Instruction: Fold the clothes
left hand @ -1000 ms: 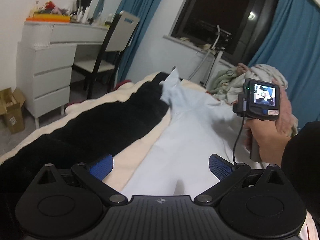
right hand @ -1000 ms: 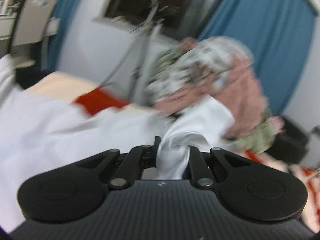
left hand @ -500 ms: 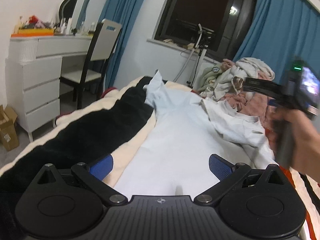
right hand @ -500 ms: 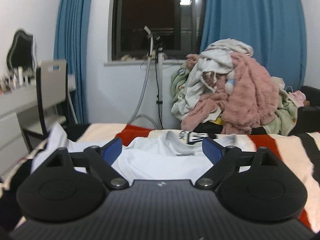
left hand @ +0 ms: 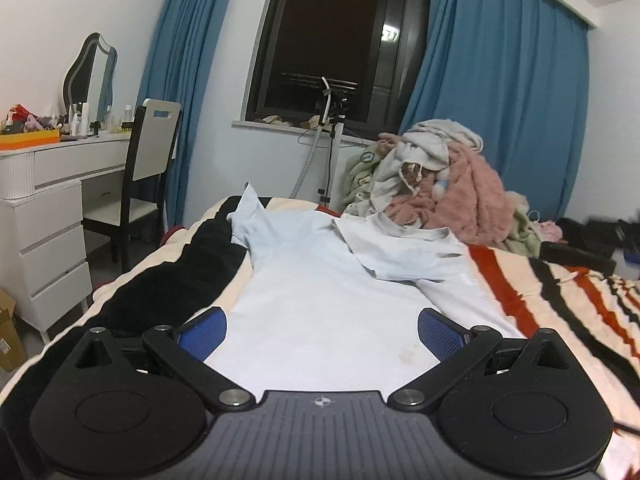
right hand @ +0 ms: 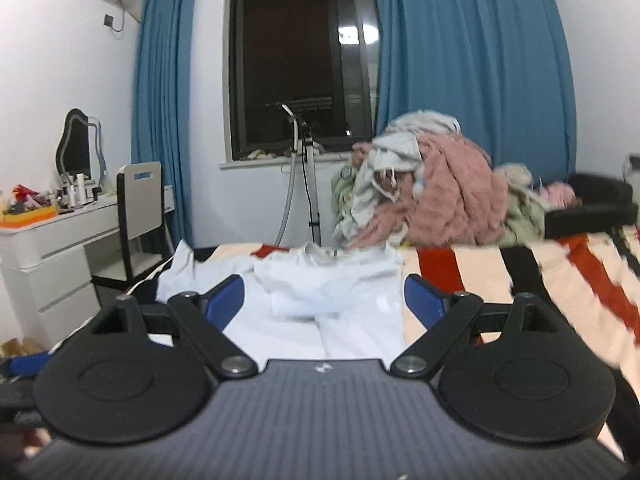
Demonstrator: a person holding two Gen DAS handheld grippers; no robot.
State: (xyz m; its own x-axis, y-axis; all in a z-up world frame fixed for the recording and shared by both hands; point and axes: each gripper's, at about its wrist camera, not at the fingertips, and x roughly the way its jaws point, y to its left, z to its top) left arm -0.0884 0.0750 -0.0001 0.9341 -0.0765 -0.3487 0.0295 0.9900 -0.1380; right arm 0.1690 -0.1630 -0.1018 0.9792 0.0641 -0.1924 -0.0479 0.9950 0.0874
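Note:
A pale blue-white T-shirt lies flat along the bed, collar towards the window. Its right sleeve is folded in over the chest, while the left sleeve sticks up at the far left. My left gripper hovers open over the shirt's lower hem, nothing between its blue pads. From the right wrist view the shirt lies ahead on the bed. My right gripper stands open and empty, drawn back from it.
The bed has a cream blanket with red and black stripes and a wide black band left of the shirt. A heap of clothes sits at the far end. A white dresser, chair and steamer stand are beyond.
The right gripper let go of the bunched white fabric, opened and pulled back out of the left wrist view. The sleeve now lies folded across the shirt. The left gripper drew back slightly.

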